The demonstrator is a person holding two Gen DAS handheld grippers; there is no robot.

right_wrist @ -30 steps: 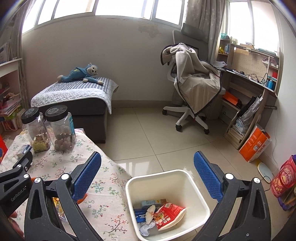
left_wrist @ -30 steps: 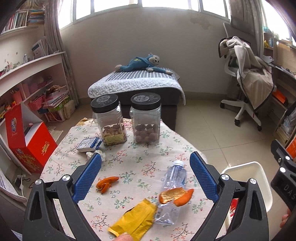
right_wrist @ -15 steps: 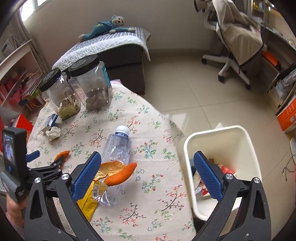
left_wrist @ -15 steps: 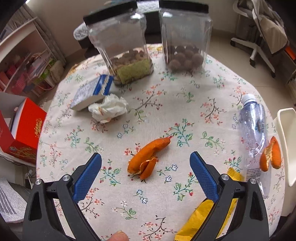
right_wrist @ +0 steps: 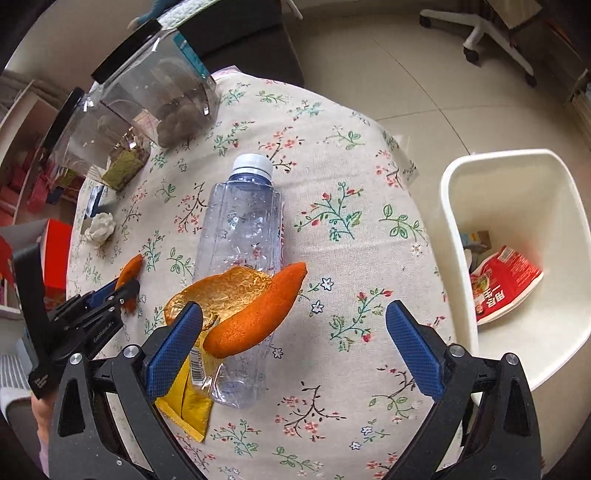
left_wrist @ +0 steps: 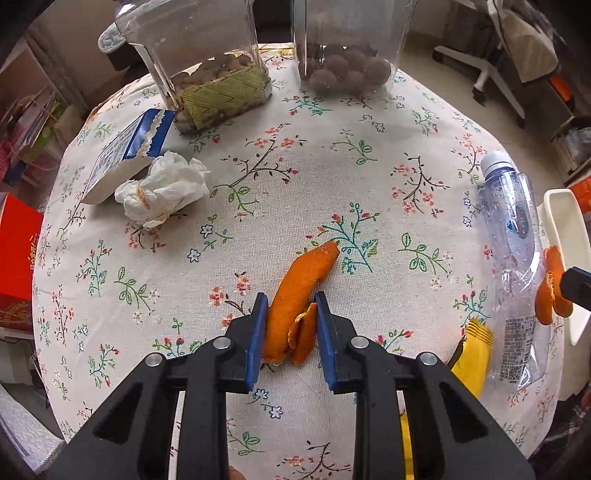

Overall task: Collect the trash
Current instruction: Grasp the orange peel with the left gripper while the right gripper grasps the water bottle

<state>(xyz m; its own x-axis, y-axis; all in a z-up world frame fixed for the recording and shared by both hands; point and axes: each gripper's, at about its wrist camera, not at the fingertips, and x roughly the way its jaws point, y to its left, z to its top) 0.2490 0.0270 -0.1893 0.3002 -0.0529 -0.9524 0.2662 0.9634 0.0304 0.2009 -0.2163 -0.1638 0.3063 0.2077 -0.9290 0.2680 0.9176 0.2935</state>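
Observation:
My left gripper (left_wrist: 289, 334) is shut on an orange peel (left_wrist: 295, 295) that lies on the flowered tablecloth (left_wrist: 332, 177); it also shows in the right wrist view (right_wrist: 125, 291). My right gripper (right_wrist: 295, 347) is open above a second orange peel (right_wrist: 255, 314) that rests on a lying clear plastic bottle (right_wrist: 240, 229). A yellow wrapper (right_wrist: 184, 402) lies under the bottle's base. A crumpled white tissue (left_wrist: 162, 188) and a blue and white carton (left_wrist: 125, 151) lie at the table's left. The white trash bin (right_wrist: 517, 206) stands on the floor to the right with a red packet (right_wrist: 502, 284) inside.
Two clear jars (left_wrist: 207, 70) (left_wrist: 347, 48) with snacks stand at the table's far edge. A red box (left_wrist: 18, 258) sits beyond the table's left edge. An office chair base (right_wrist: 480, 29) stands on the tiled floor at the far right.
Both grippers have tilted down and dropped close to the table. My left gripper has closed from wide open onto the orange peel. My right gripper has moved from over the bin to over the bottle.

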